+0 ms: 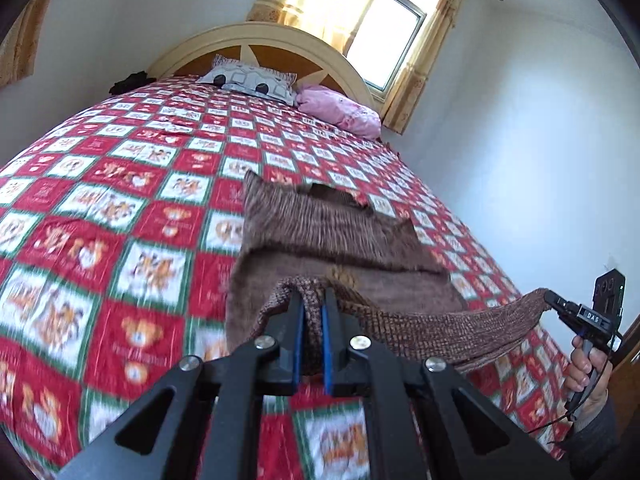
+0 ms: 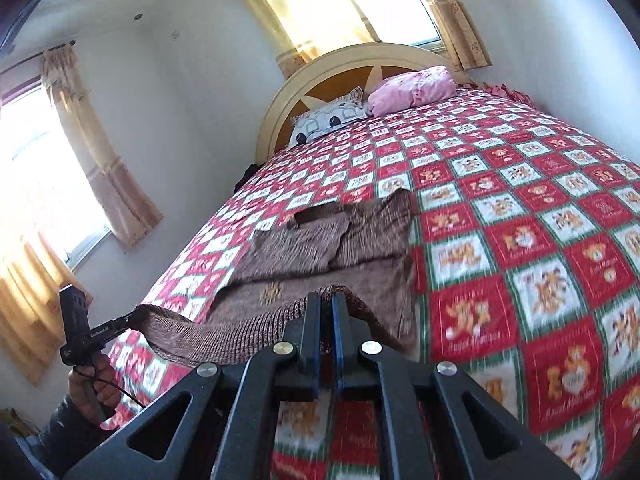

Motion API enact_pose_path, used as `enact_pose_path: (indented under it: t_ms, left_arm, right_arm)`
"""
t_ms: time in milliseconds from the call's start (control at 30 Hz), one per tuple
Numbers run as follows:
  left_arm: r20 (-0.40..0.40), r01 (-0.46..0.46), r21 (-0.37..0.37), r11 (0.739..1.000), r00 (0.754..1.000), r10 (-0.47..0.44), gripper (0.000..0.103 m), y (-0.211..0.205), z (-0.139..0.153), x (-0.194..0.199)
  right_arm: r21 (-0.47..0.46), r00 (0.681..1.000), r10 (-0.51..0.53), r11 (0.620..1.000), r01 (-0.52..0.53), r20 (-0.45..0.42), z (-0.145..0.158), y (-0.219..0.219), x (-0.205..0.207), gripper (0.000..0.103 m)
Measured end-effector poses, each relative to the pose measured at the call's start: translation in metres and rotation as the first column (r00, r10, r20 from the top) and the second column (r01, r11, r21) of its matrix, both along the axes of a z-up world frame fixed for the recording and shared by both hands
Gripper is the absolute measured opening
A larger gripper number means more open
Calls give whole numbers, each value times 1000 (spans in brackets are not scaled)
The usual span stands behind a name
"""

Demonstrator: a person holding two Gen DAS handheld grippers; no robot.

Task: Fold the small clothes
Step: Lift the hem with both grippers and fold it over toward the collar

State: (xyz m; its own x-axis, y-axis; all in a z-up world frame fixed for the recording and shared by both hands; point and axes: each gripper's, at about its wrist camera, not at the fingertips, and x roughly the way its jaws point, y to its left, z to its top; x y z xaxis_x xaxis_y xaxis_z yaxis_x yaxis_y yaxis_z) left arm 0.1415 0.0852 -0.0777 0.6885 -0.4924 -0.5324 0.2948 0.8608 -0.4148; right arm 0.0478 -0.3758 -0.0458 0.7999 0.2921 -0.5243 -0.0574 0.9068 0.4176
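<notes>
A brown knitted sweater (image 1: 320, 236) lies on a bed under a red, white and green checked bedspread (image 1: 120, 200) printed with teddy bears. Its upper part rests flat on the bedspread, collar end toward the curved wooden headboard (image 1: 256, 40), with the sleeves folded in across the chest and a dark opening at the neck. The knit is coarse and ribbed, a mottled brown, with a small orange-yellow motif low on the front.

The sweater's hem, the edge farthest from the headboard, is lifted off the bed and stretched in a band between the two tools. The left gripper (image 1: 313, 300) is clamped on one corner of that hem, a bunch of knit squeezed between its blue-lined fingers. The right gripper (image 2: 326, 300) pinches the other corner, its fingers nearly touching with the fabric edge draped over their tips. Each tool appears in the other's view, held by a hand (image 1: 588, 364) in a dark sleeve.

Against the headboard lie a grey patterned pillow (image 1: 252, 80) and, beside it, a pink pillow (image 1: 340, 110).
</notes>
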Motion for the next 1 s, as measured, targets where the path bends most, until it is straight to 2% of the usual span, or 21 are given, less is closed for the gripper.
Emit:
enact_pose_path:
  t_ms: [233,533,733,1000]
  left_arm:
    - [-7,-2,4,1000,1000,2,8,-8,11,49]
    - [-27,-28,37,999,999,29,8,-21,15,125]
    - [-96,-38,38,999,995,42,8,-31,-4,182]
    - [-181,-38,79,996,982,52,8,-42,-39,238]
  right_arm:
    - [13,999,4,1000,-3,-35,17,-10,58,4]
    - [6,996,-33,999,34,-80,5,-25,143,4]
    - [-12,991,-42,999,40,-129,-7,-31,205,4]
    - [-21,968,-72,997,69,-242,-56,-47,278,4]
